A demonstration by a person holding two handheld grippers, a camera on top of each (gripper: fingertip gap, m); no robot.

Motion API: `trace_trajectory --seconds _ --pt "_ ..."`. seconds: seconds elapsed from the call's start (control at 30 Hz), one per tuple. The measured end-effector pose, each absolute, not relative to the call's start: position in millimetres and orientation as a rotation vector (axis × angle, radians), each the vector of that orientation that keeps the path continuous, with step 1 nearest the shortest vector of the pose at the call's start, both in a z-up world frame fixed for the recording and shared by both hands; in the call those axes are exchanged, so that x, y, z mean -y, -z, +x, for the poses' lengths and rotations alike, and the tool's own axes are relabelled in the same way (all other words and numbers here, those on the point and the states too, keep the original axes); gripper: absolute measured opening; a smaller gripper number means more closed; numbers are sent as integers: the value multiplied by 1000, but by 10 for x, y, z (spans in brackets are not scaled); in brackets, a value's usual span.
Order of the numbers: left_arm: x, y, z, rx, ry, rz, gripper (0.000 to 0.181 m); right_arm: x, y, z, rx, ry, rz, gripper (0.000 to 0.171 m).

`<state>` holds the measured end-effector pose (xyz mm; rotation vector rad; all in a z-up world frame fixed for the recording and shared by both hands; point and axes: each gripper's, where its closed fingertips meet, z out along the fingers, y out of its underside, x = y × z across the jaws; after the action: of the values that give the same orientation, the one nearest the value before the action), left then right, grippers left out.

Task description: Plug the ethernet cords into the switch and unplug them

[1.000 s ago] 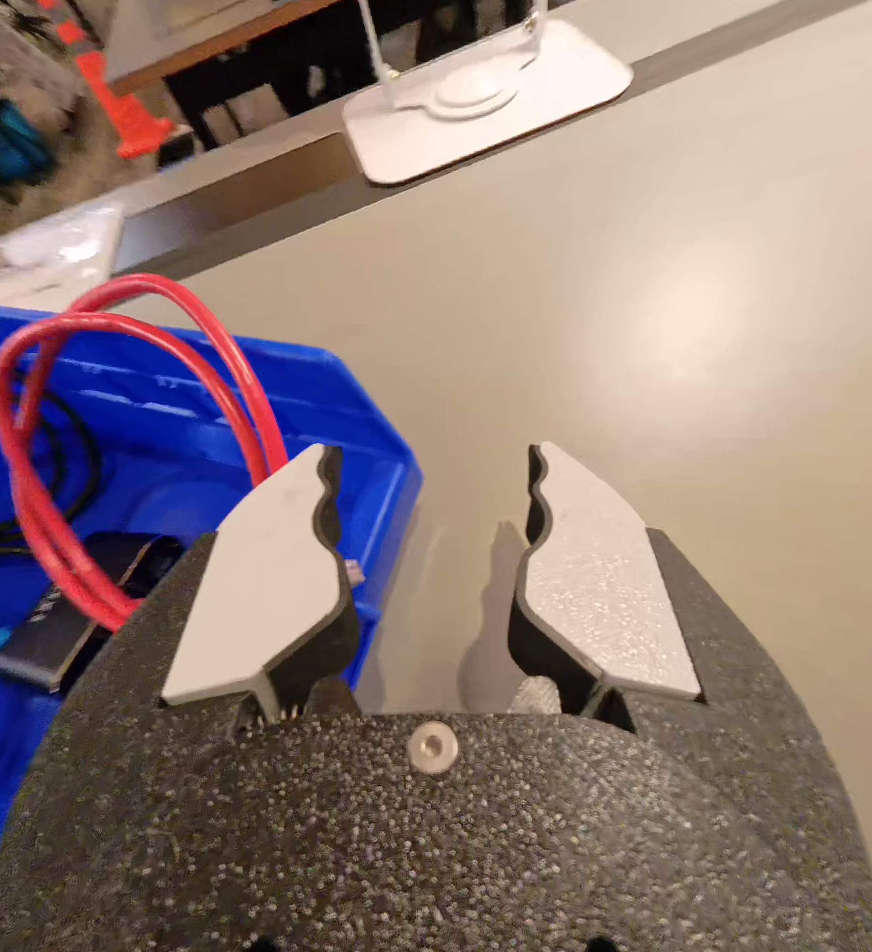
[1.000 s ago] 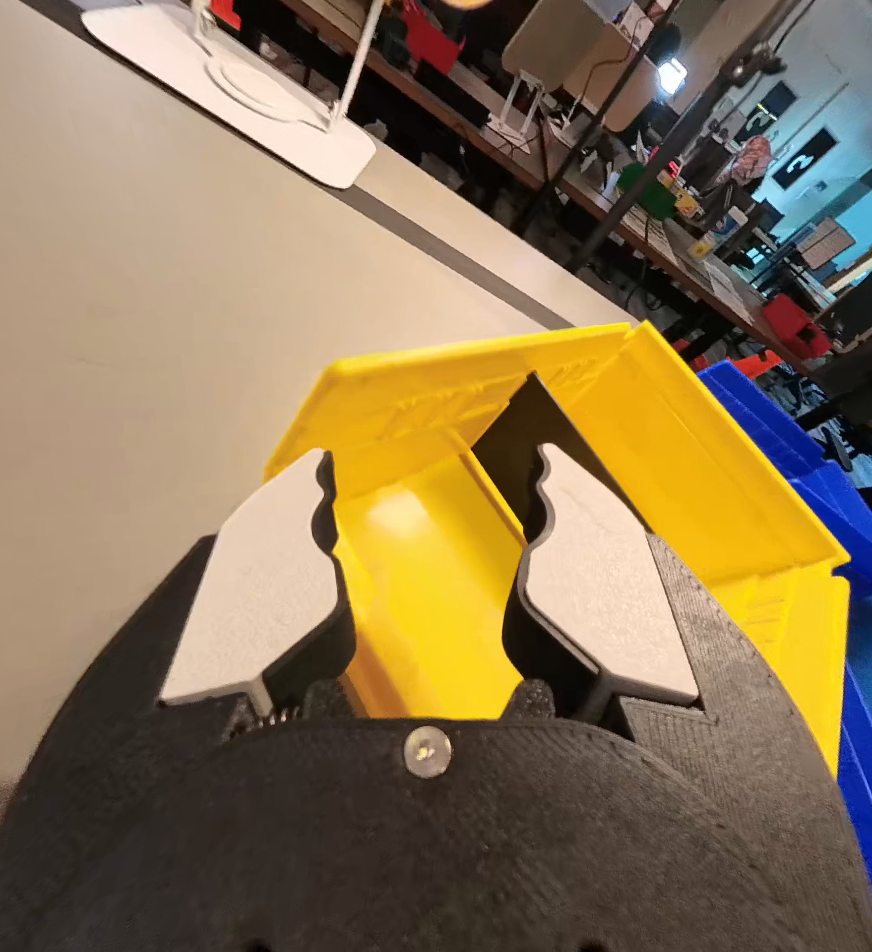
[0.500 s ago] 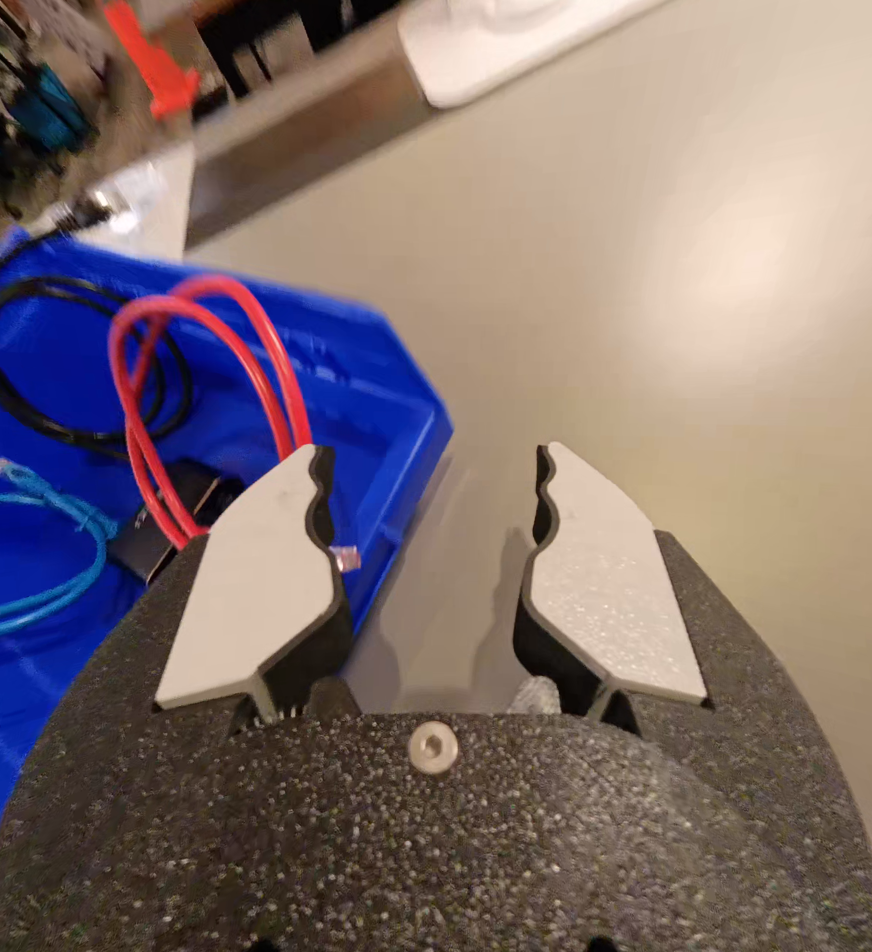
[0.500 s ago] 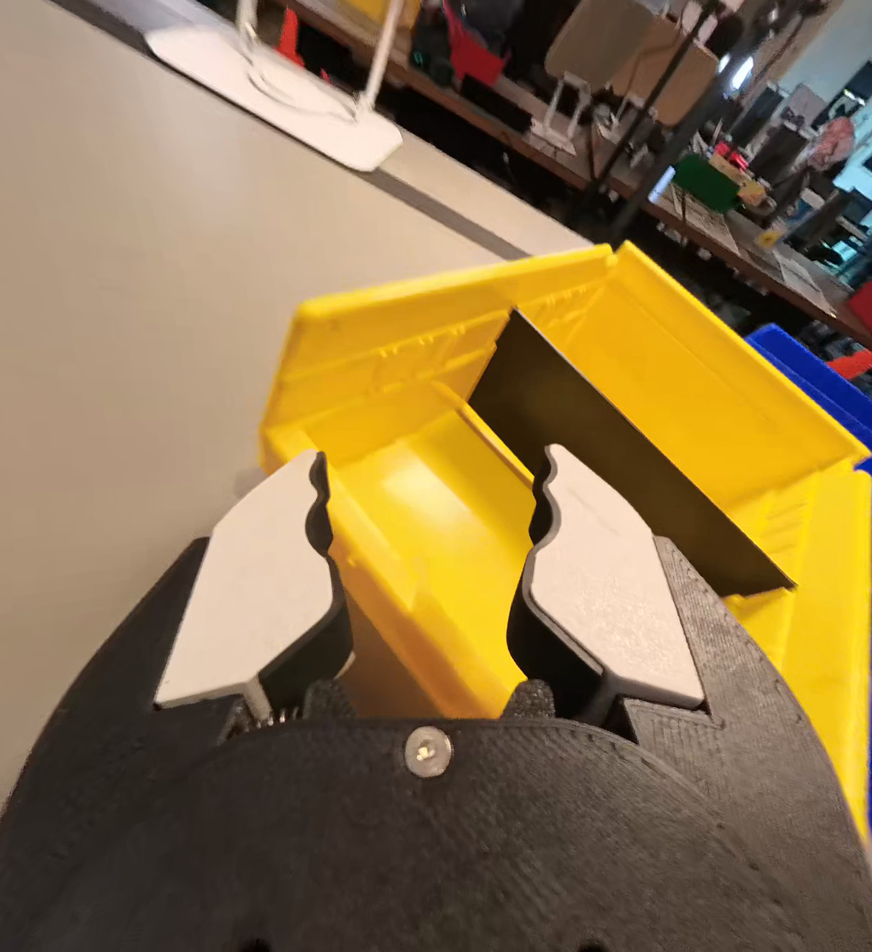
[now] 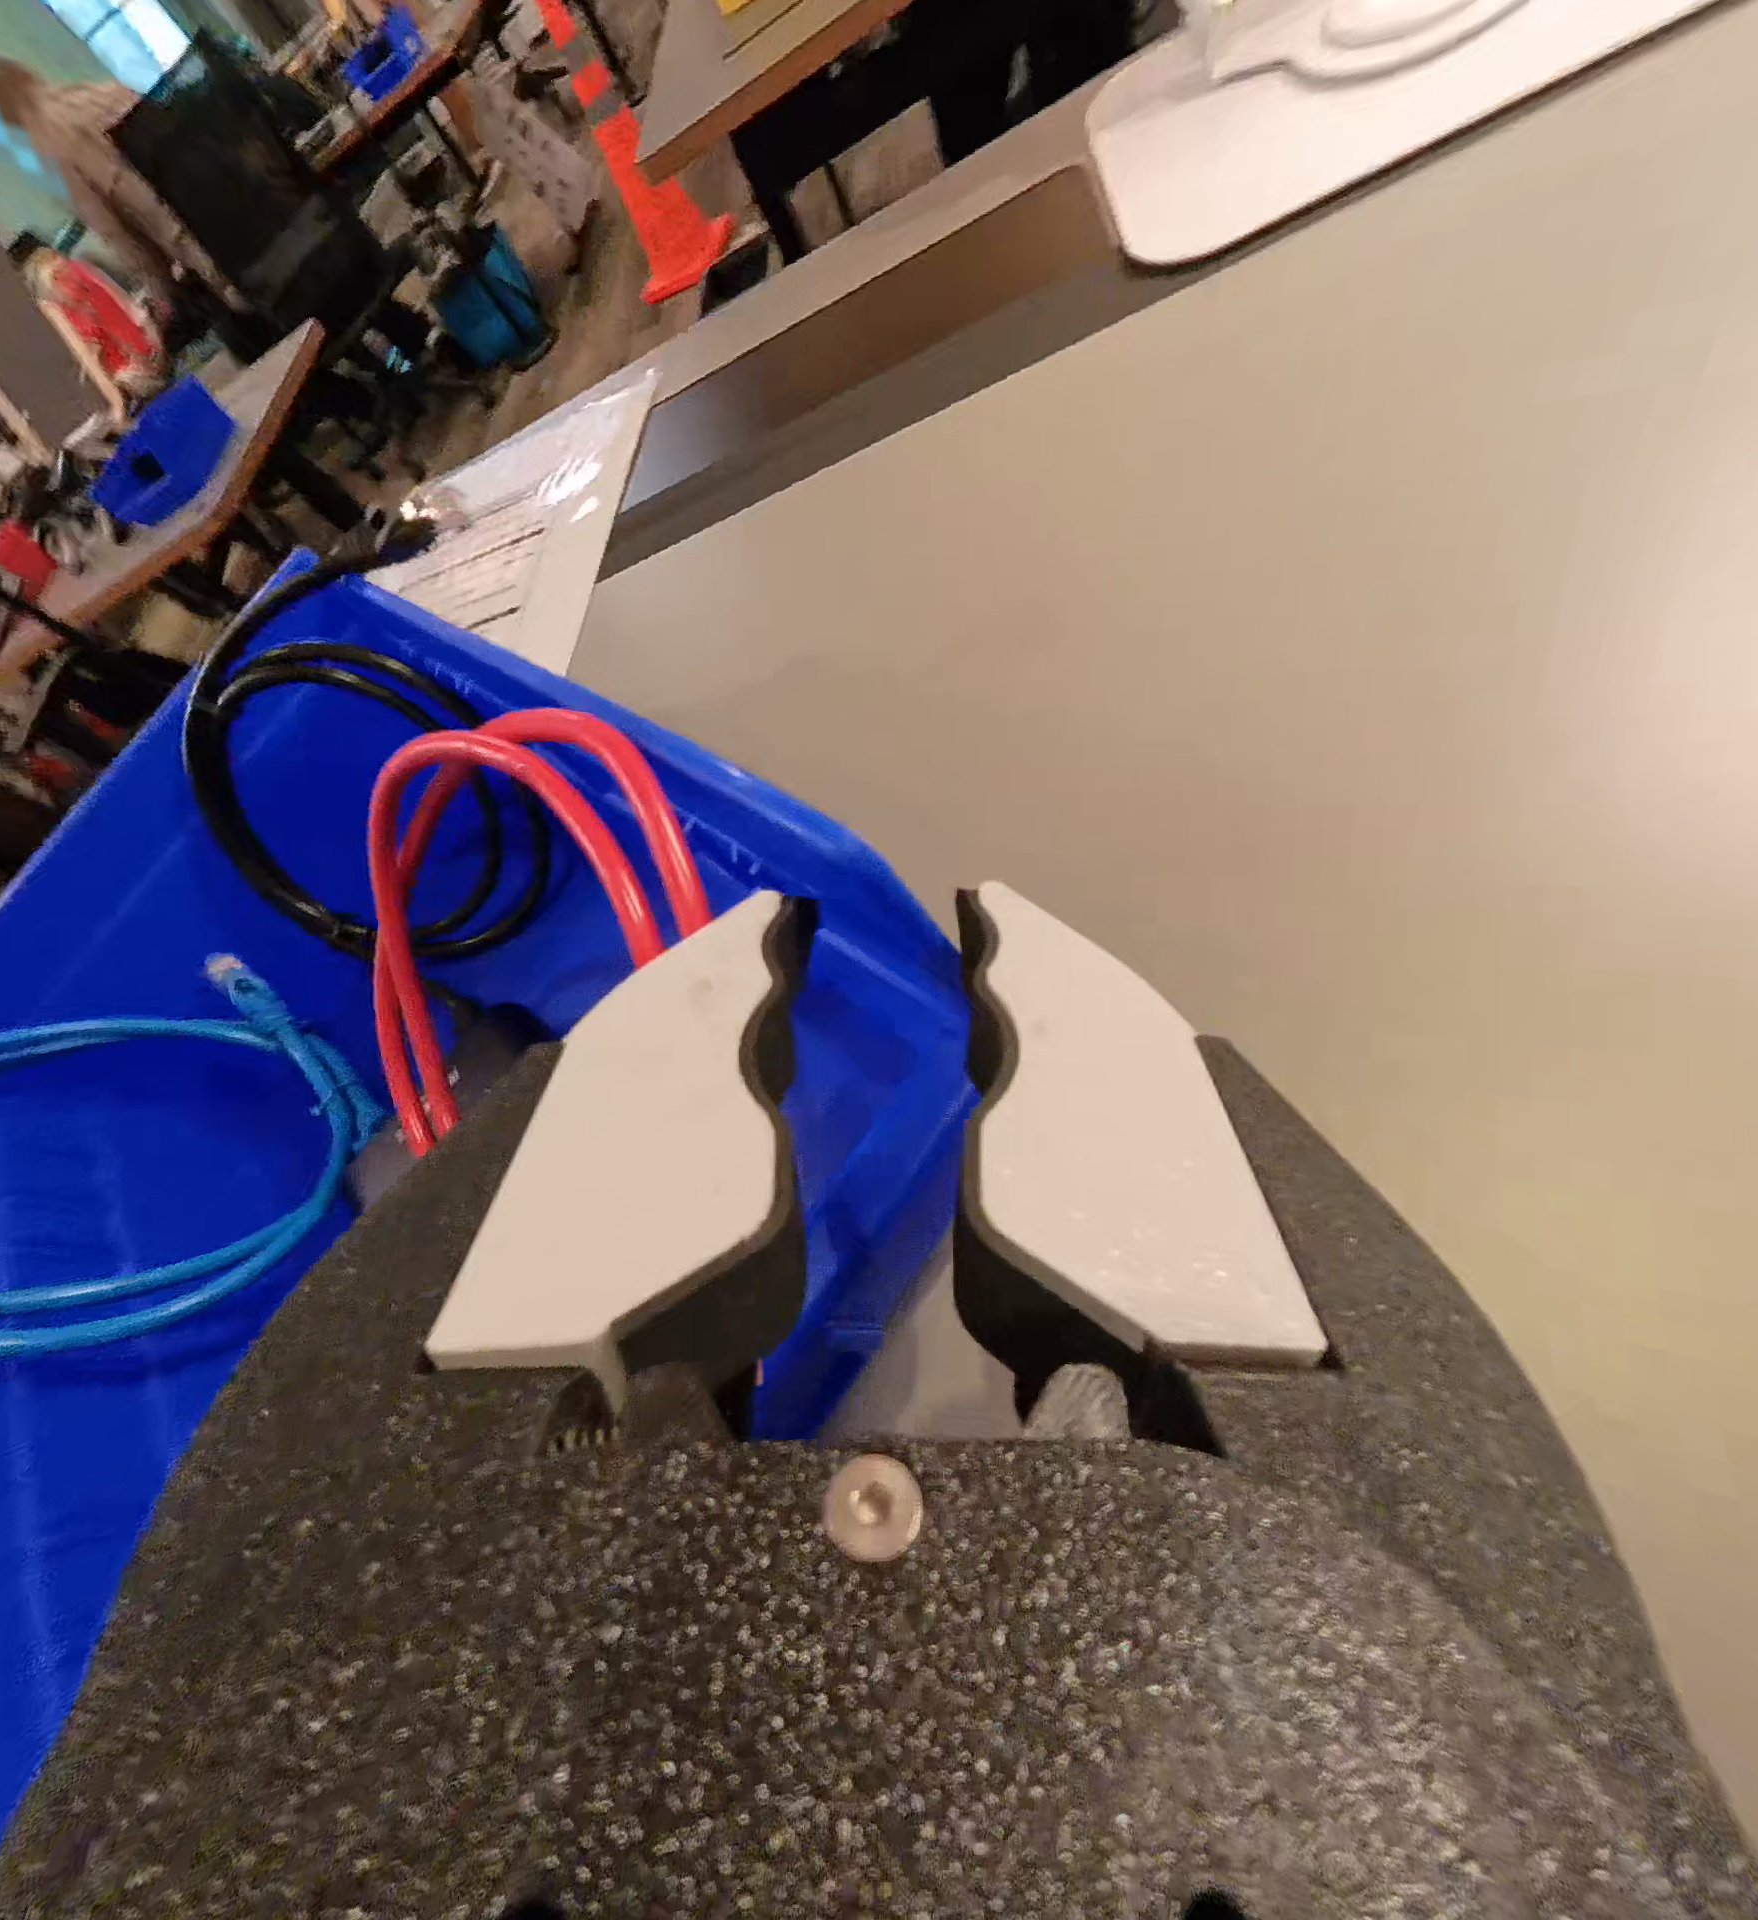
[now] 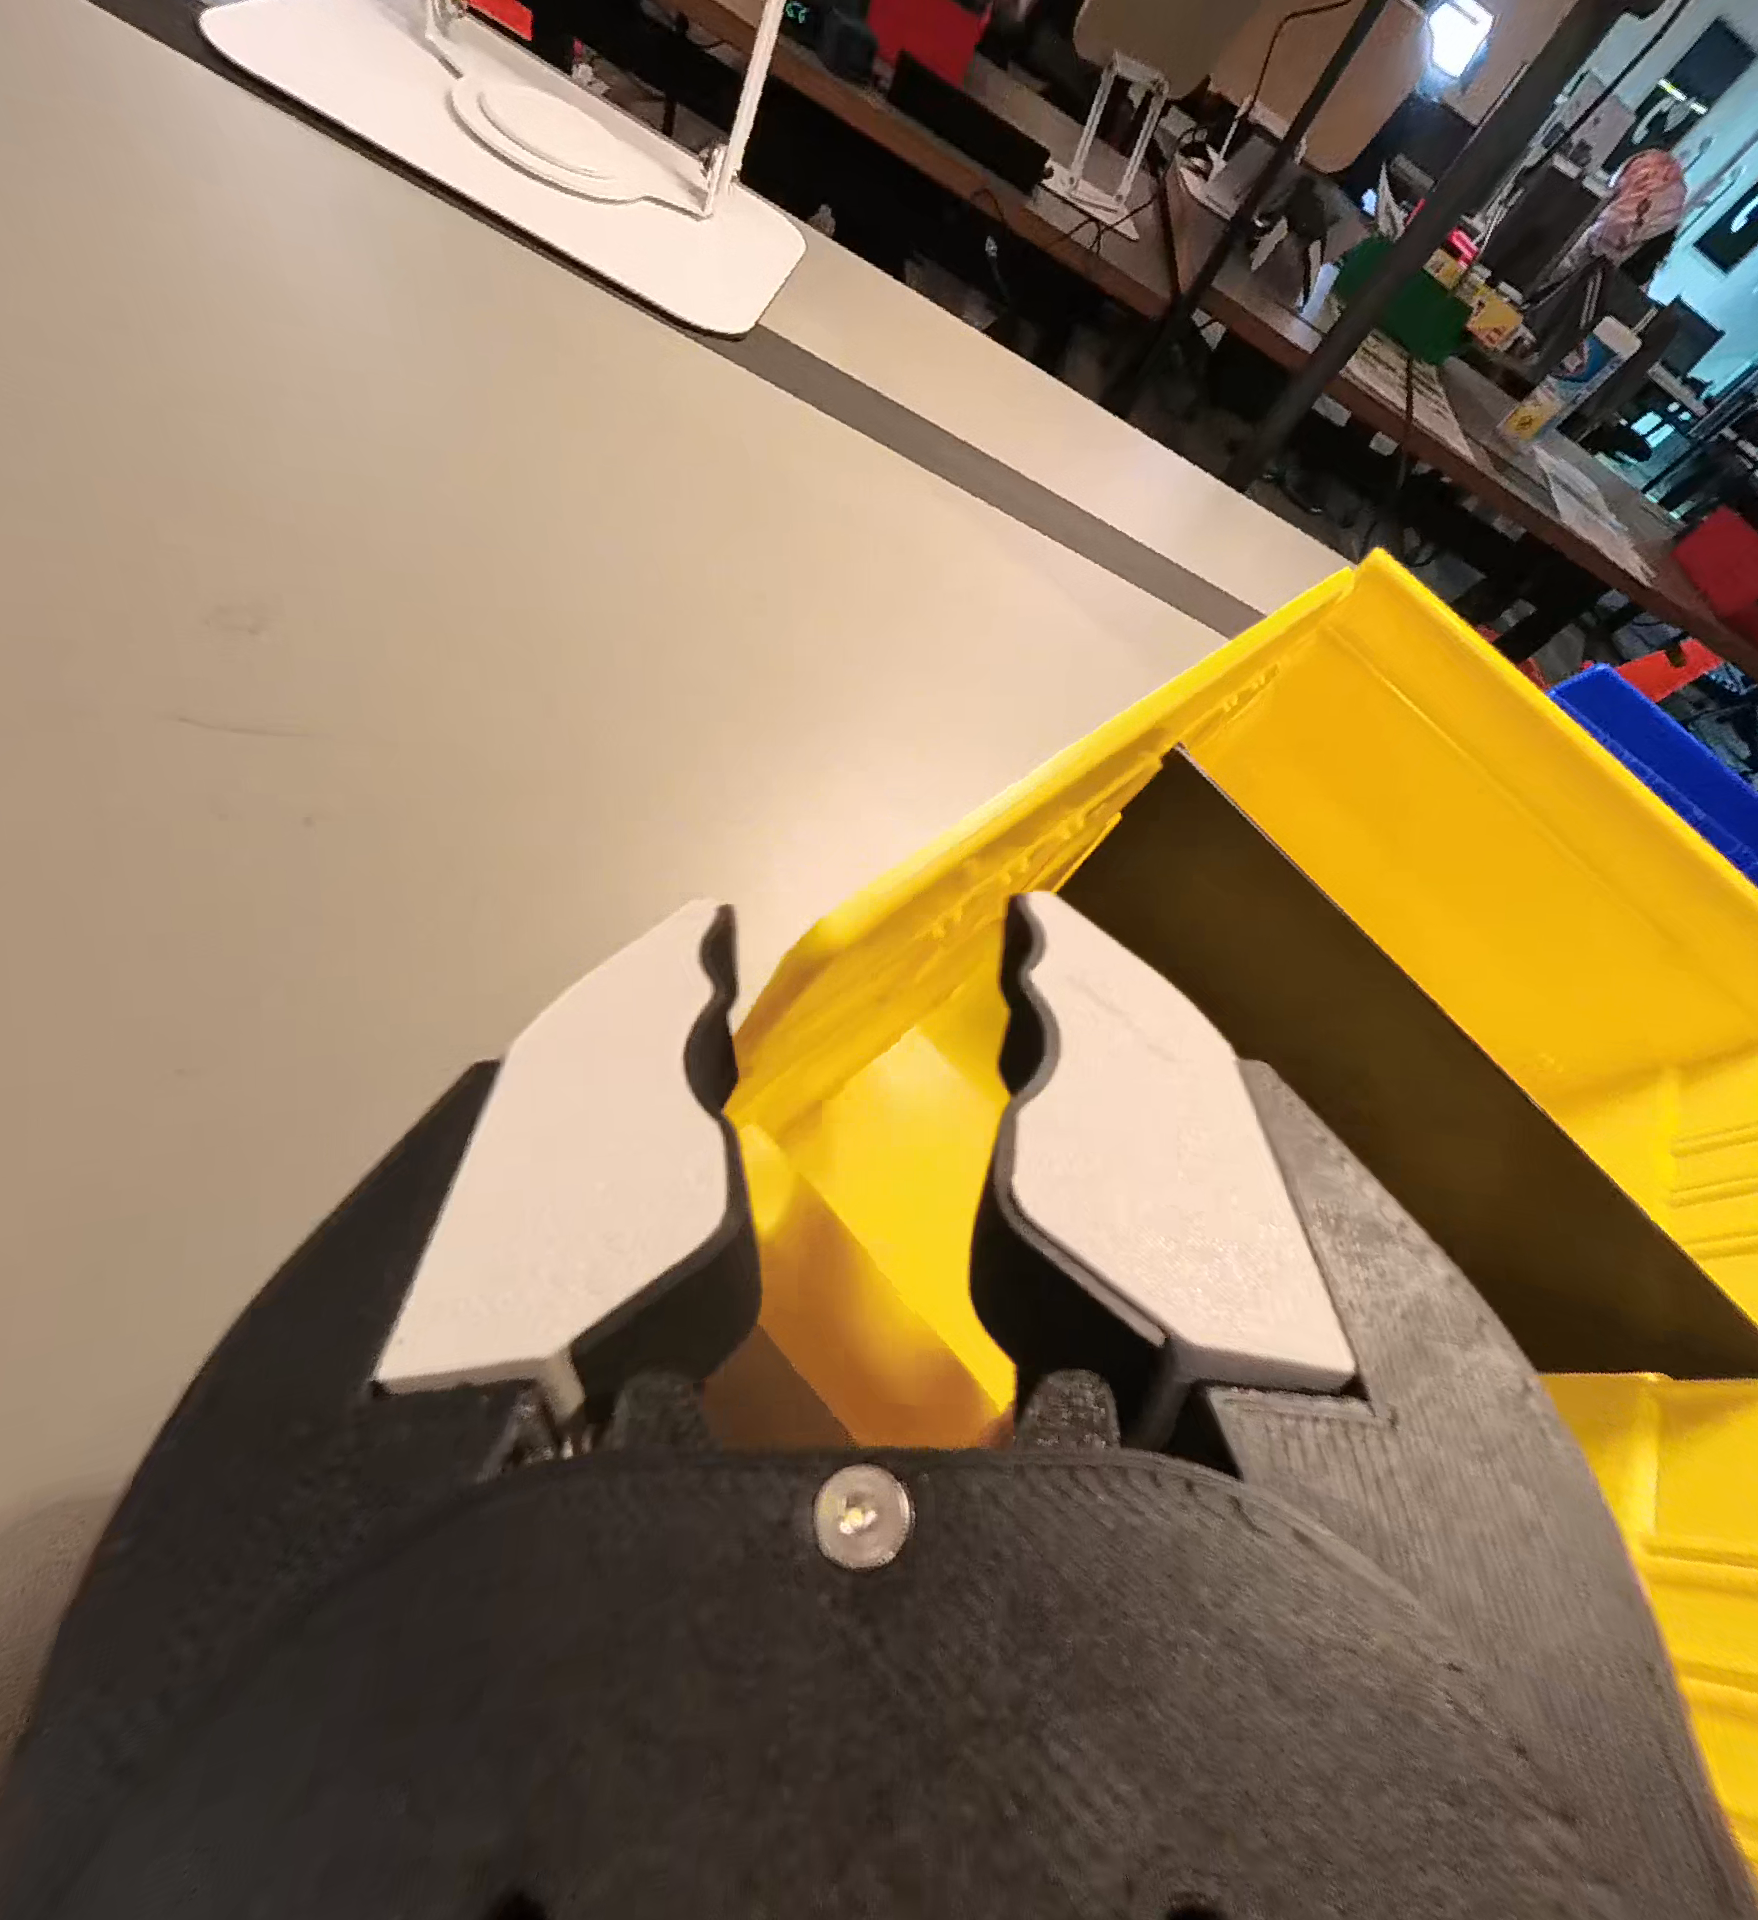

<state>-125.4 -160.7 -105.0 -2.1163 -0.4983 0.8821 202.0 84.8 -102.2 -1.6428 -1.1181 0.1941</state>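
Left hand-held gripper (image 5: pixel 877 920) is hanging over the corner of a blue bin (image 5: pixel 127 914) that sits on the beige table (image 5: pixel 1374 727), jaws parted by a moderate gap with nothing between them. Inside the bin there's a red ethernet cord (image 5: pixel 407 935) arching up in a tall loop, a black cable (image 5: pixel 220 790) coiled behind it with one end trailing over the bin's far rim, and a blue ethernet cord (image 5: pixel 127 1288) looped flat on the floor of the bin with its plug sticking up. Can't really make out the switch, there's something dark under the red loop but it's mostly hidden

Right hand-held gripper (image 6: pixel 867 920) is also partly open and empty, sitting above the near corner of a yellow bin (image 6: pixel 1477 831) with a black divider (image 6: pixel 1374 1060) in it. A white flat stand base (image 6: pixel 542 156) lies at the far edge of the table
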Motion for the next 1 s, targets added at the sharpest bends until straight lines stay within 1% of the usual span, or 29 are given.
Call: trace_trajectory --seconds 0.03,0.07,0.23,0.43,0.47,0.53,0.6,0.67,0.73,0.87,1.0 --pt "1623 1051 -1252 476 -880 -2121 27 -844 1023 2028 1124 -188 -1629 40" --pt "1656 1057 -1245 461 -875 -2132 24 -847 1017 2053 1123 -178 -1613 36" --pt "2086 1060 -1201 408 -937 -2189 19 -822 1002 2315 1135 -195 -1548 29" --pt "2653 1073 -1095 441 -847 -2215 15 -878 1029 2801 1129 -167 -1535 16" --pt "2682 1060 -1091 439 -843 -2201 15 -909 1028 2864 1128 -145 -1533 16" --pt "2658 1025 -1091 423 -838 -2149 29 -971 1042 2943 1129 -105 -1550 15" --pt "2607 1036 -1119 423 -861 -2127 36 -1031 1089 2965 1134 -75 -1581 20" --pt "2589 1084 -1196 419 -950 -2126 32 -1080 1135 2951 1127 -71 -1612 22" --pt "2621 1146 -1276 421 -1035 -2138 20 -1100 1151 2928 1119 -68 -1617 21" --pt "2662 1152 -1281 432 -1001 -2097 16 -1113 1148 2936 1105 -53 -1604 20" --pt "2809 1137 -1336 467 -1011 -2049 11 -1170 1136 3003 1078 -70 -1620 14"
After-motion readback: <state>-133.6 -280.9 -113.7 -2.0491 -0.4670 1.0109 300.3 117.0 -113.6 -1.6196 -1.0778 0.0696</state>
